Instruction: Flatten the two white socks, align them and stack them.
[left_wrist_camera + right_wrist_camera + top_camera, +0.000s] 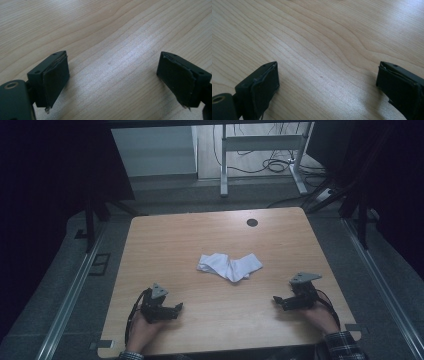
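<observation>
The cloth (229, 265) is white, with pale grey shadow in its folds. The tabletop (210, 235) is light wood with fine, wavy brown grain lines, clearest in the two gripper views, and a small round black hole (252, 222) sits near its far edge. The left gripper (176, 309) is black with a grey plate on top; its pads (56, 80) are matt black. The right gripper (276, 301) is likewise black with a grey plate, its pads (263, 91) black too. The sleeve (342, 345) is plaid, dark with lighter lines. The floor (60, 270) is grey, the rails (70, 295) silvery.
</observation>
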